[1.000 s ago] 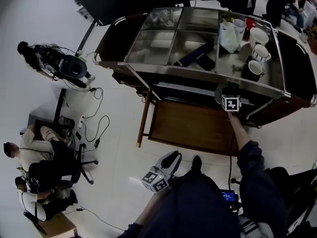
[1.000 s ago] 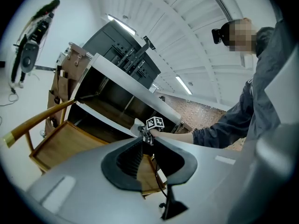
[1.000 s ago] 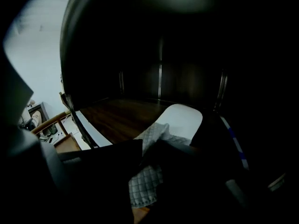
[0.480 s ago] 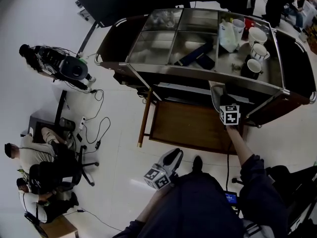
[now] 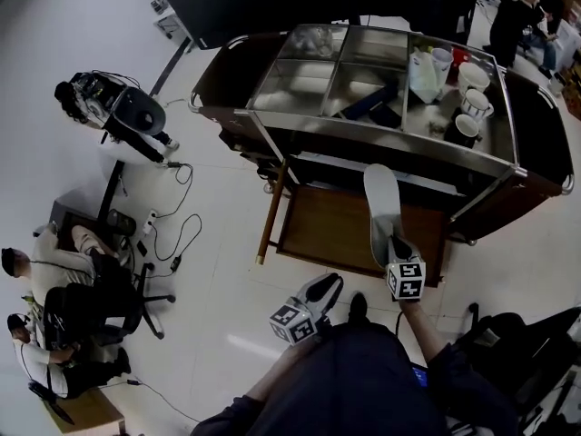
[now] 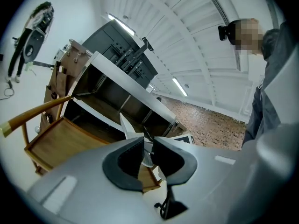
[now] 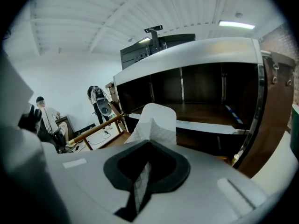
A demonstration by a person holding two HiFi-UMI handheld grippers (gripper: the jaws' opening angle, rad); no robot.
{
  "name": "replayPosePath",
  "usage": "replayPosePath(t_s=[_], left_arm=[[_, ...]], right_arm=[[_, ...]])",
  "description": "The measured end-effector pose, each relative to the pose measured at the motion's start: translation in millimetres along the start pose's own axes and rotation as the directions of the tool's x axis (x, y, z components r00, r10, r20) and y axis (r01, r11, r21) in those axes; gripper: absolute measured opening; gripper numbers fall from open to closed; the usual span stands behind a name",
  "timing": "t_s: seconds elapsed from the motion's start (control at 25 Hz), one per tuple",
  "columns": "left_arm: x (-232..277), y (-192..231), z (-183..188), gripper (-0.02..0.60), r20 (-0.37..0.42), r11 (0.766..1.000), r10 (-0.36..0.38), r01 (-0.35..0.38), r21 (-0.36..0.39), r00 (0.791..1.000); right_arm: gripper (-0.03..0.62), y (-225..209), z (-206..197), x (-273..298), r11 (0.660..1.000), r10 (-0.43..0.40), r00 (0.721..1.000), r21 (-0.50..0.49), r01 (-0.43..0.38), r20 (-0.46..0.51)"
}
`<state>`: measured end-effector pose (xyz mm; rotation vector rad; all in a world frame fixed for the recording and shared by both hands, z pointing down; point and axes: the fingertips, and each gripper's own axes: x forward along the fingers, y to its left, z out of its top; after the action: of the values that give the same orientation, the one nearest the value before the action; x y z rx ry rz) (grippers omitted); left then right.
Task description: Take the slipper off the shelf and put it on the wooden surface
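Observation:
A white slipper [image 5: 381, 201] hangs over the low wooden surface [image 5: 331, 230] in front of the cart, toe pointing at the cart's white lower shelf [image 5: 338, 163]. My right gripper [image 5: 391, 246] is shut on its heel end. The right gripper view shows the slipper [image 7: 153, 123] rising from between the jaws of the right gripper [image 7: 144, 174], with the shelf [image 7: 205, 125] behind it. My left gripper [image 5: 320, 291] hovers low near my body, off the wooden surface's front edge. Its jaws stand together with nothing in them, as the left gripper view shows [image 6: 146, 154], and the wooden surface [image 6: 60, 139] lies beyond.
The steel cart top [image 5: 300, 84] carries mugs [image 5: 472, 104], a plastic bag [image 5: 424, 73] and dark objects [image 5: 368, 103]. A wooden handle bar [image 5: 271, 209] stands at the wooden surface's left. Camera gear [image 5: 123, 112], cables [image 5: 182, 230] and seated people [image 5: 64, 280] are on the floor at left.
My right gripper has drawn back from the shelf toward me, bringing the slipper out over the wooden surface. The left gripper has barely moved.

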<state>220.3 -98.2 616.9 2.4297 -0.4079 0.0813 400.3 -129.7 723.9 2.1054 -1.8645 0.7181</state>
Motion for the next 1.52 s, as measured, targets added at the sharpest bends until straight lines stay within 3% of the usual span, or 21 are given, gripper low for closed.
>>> replayPosePath(t_s=[0.2,0.36,0.72,0.96,1.24,1.52], left_arm=[[-24,-4,-2,0.072,0.018,1.000,-0.001,0.001,-0.003,1.000],[-58,4,2,0.072,0.055,1.000,0.021,-0.022,0.001,0.998],[-113,1,-3,0.071,0.092,1.000,0.003,-0.002,-0.013,0.996],[-146,-11,-19,0.071,0.068,0.999,-0.042,0.044,-0.016,0.997],[-185,-27,-45,0.055,0.045,0.996,-0.081,0.082,-0.023,0.996],[-217,-37,-68,0.049,0.036,0.993,-0.107,0.109,-0.049,0.994]], right_arm=[[0.006,10,-20,-17,1.000,-0.027,1.000,0.004,0.027,-0.015],[0.031,24,-10,-17,0.998,-0.064,0.998,0.006,0.064,0.021],[0.006,90,-12,-49,0.999,-0.017,0.999,-0.035,0.018,0.043],[0.003,141,-49,-94,1.000,-0.014,1.000,-0.016,0.015,0.019],[0.003,178,-82,-171,0.995,-0.078,0.996,0.070,0.075,0.036],[0.002,219,-113,-230,0.993,-0.103,0.994,0.054,0.101,0.034]])
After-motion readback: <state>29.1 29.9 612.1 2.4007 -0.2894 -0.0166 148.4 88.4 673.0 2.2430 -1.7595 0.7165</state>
